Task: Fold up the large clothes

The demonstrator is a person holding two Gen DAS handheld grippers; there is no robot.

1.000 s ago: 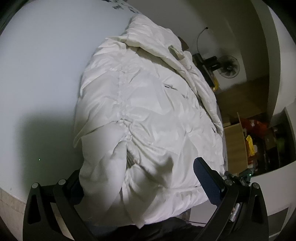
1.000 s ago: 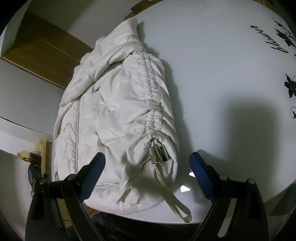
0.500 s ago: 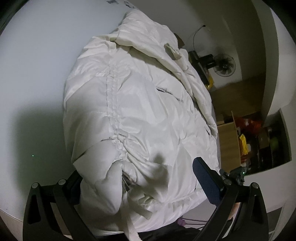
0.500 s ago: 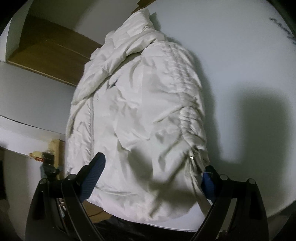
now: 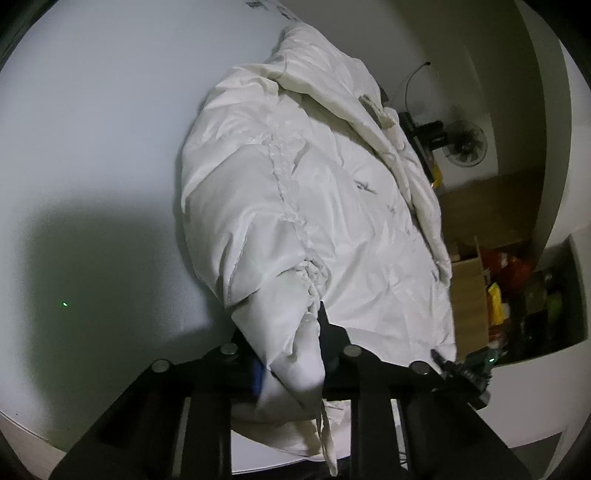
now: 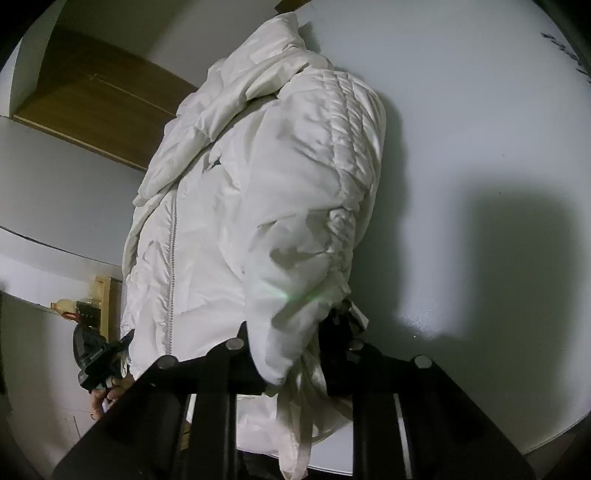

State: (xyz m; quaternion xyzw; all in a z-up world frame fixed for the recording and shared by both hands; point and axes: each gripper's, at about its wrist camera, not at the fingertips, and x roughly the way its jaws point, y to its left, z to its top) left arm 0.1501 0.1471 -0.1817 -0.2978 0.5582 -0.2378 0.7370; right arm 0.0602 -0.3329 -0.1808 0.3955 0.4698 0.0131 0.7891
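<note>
White puffer jacket (image 5: pixel 325 206) lies on the white table (image 5: pixel 92 129), stretching away ahead of both my claws. My left gripper (image 5: pixel 291 354) jaws closing, a bunched hem fold pinched between them. My right gripper (image 6: pixel 291 354) jaws closing likewise on the hem's other corner, drawstring (image 6: pixel 295 435) dangling below

Round white table (image 5: pixel 92 147) filling the left of the left wrist view, black lettering (image 5: pixel 269 7) at its top edge. Standing fan (image 5: pixel 463 142) at upper right, cardboard box (image 5: pixel 469 295) and red and yellow packages (image 5: pixel 496 291) at lower right. Wooden door (image 6: pixel 96 107) at upper left of the right wrist view.
</note>
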